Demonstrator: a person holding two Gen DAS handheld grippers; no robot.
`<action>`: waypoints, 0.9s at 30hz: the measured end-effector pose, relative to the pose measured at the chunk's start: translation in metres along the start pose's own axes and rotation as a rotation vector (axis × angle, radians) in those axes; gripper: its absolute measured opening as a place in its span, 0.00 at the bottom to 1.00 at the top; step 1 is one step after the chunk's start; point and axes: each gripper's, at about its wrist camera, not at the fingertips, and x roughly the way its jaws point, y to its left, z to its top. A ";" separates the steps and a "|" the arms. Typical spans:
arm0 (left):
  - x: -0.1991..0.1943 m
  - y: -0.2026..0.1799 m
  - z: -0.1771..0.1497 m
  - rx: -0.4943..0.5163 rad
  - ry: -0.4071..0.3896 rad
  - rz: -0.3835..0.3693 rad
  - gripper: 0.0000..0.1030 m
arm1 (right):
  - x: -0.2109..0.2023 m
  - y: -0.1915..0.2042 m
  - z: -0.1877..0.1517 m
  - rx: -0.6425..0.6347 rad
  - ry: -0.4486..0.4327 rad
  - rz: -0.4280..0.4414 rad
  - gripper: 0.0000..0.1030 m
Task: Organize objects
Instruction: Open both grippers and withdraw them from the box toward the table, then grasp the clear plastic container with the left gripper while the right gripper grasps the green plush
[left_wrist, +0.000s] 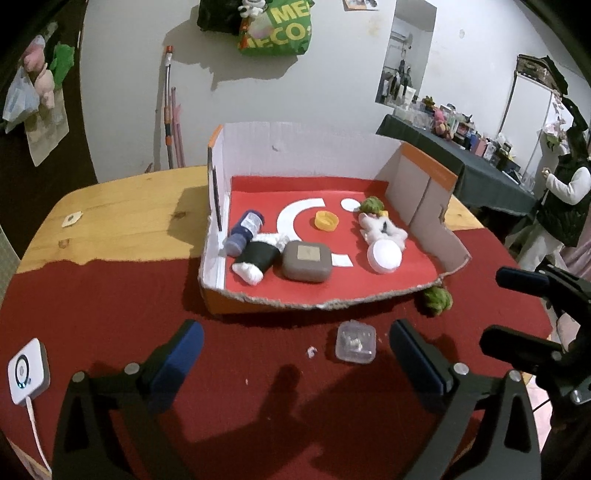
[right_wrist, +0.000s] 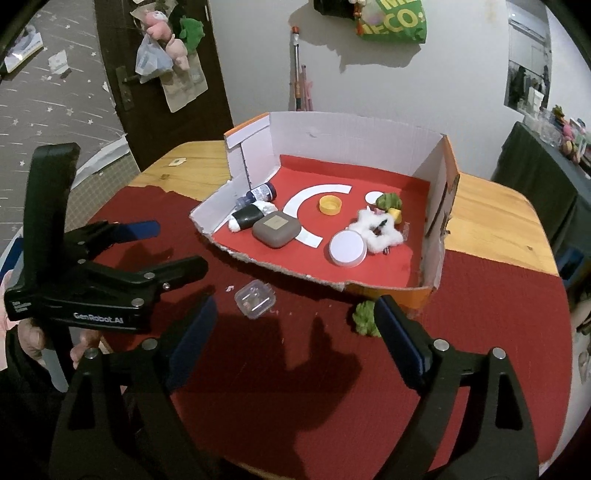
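Cardboard tray sits mid-table on red cloth, front wall torn low. My left claw hangs over the cloth w/ both blue pads spread wide, nothing between them. Small clear plastic case lies on the cloth just ahead, nearer the right-side pad, not touching either. My right claw is likewise spread apart and empty; green fuzzy ball lies on the cloth right by its right pad, just outside the tray's front corner. Can't tell if pad and ball touch.

Inside tray, left to right: dark blue bottle on its side against the left wall, black-and-white rolled sock beside it, grey rounded case, orange cap farther back, white round lid near the front, white fluffy toy behind it, 2nd green ball at the back.

White square device w/ cable sits at the cloth's left edge.
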 end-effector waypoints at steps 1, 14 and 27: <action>0.000 0.000 -0.002 -0.001 0.004 -0.002 1.00 | -0.001 0.000 -0.001 0.000 -0.001 0.000 0.85; 0.012 -0.013 -0.022 0.009 0.057 -0.017 1.00 | -0.002 -0.005 -0.025 0.029 0.012 -0.008 0.85; 0.031 -0.023 -0.028 0.048 0.093 -0.043 0.83 | 0.024 -0.035 -0.036 0.110 0.055 -0.040 0.53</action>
